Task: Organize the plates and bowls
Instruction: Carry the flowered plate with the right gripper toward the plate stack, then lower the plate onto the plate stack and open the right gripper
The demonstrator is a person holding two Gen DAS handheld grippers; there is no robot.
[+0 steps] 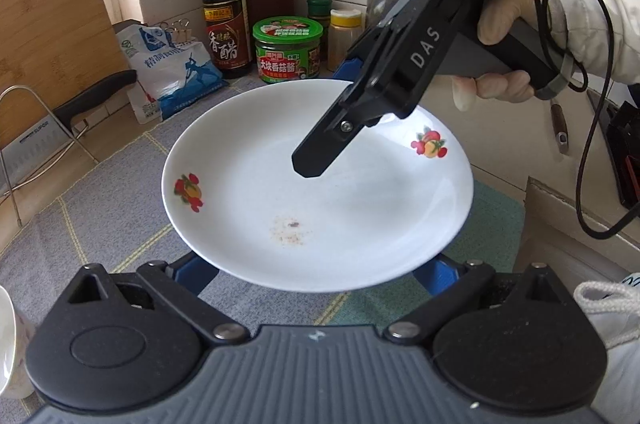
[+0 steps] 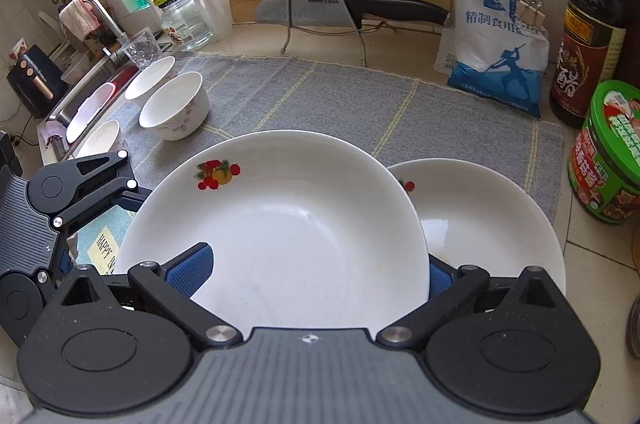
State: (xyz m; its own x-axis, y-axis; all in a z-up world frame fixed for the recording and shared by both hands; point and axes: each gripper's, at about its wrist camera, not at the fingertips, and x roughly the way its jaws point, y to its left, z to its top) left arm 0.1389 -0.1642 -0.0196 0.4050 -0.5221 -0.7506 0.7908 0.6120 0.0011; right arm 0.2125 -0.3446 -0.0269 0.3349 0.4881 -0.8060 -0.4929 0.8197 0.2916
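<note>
In the right wrist view, the right gripper (image 2: 316, 272) sits at bottom centre, its blue-padded fingers (image 2: 190, 270) spread wide on either side of a white ceramic plate with fruit decals (image 2: 280, 224), which it holds tilted above the grey checked cloth mat (image 2: 320, 96). Just right of it, partly overlapped, a second white fruit-decal plate (image 2: 488, 220) appears. At left centre, three white bowls (image 2: 176, 104) stand near the sink edge. In the left wrist view, the left gripper (image 1: 316, 270) at the bottom has its fingers spread beneath the near rim of a white plate with brown specks (image 1: 320, 192); whether they grip cannot be told. Behind stand a green-lidded sauce jar (image 1: 287, 48) and dark vinegar bottle (image 1: 222, 4).
</note>
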